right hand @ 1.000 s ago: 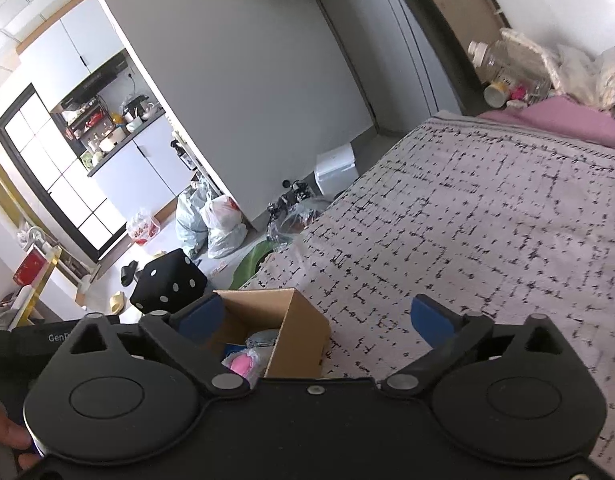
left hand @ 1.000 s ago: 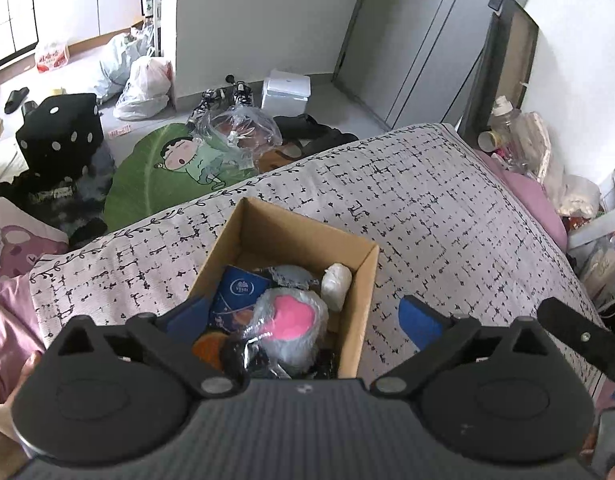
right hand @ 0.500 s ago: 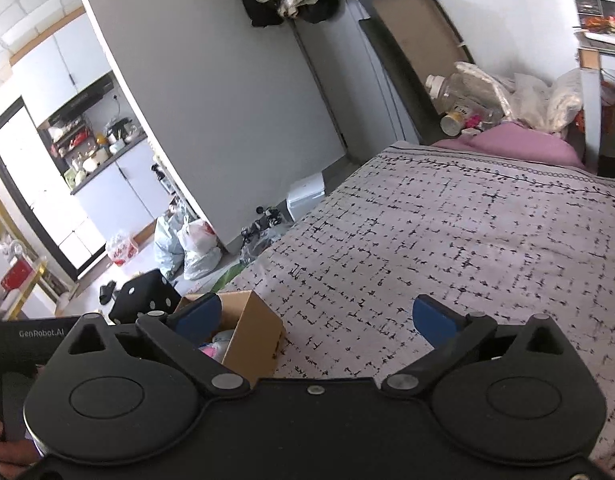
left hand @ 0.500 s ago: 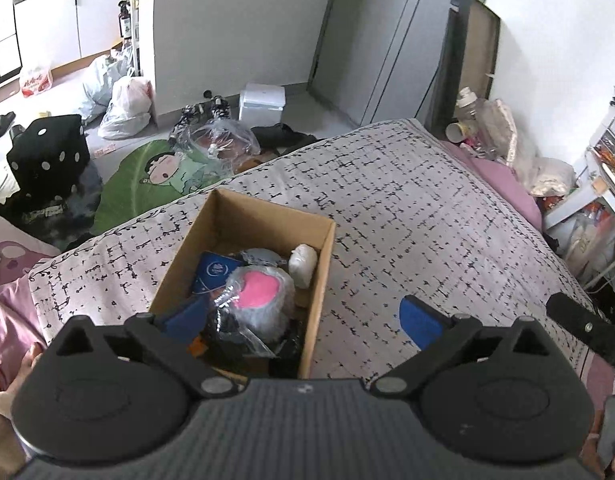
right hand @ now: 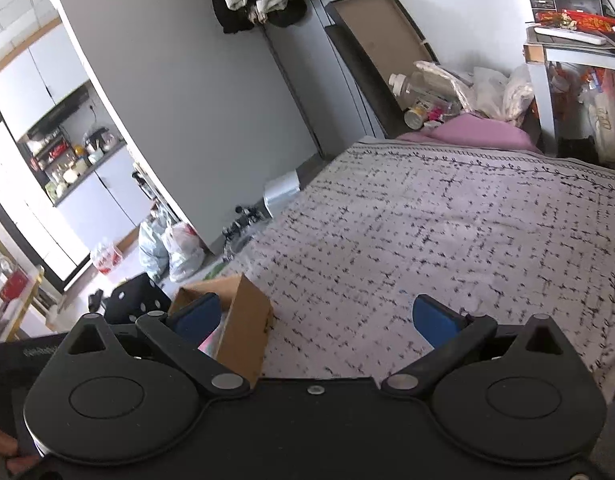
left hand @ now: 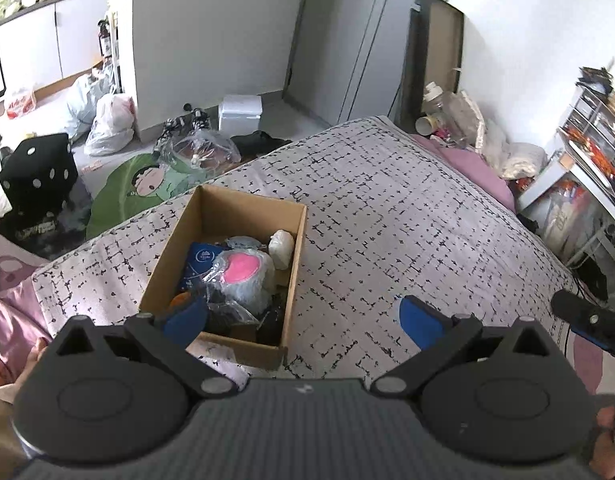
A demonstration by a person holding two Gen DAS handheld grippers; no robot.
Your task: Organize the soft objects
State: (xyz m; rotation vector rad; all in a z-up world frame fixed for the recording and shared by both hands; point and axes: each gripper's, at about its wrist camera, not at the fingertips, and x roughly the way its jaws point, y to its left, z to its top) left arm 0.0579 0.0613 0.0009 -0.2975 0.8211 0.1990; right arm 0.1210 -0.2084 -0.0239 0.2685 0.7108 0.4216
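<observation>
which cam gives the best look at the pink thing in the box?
Left wrist. It looks down into the open cardboard box, so the pink plush in clear plastic shows nearly whole among the other items. The right wrist view sees the box side-on, with only a pink sliver behind the right gripper's finger.

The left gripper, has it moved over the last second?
Yes. The left gripper has pulled back and up: the cardboard box on the patterned bedspread now sits farther off.

Soft objects (left hand: 243,276) inside cardboard box (left hand: 295,248)
</observation>
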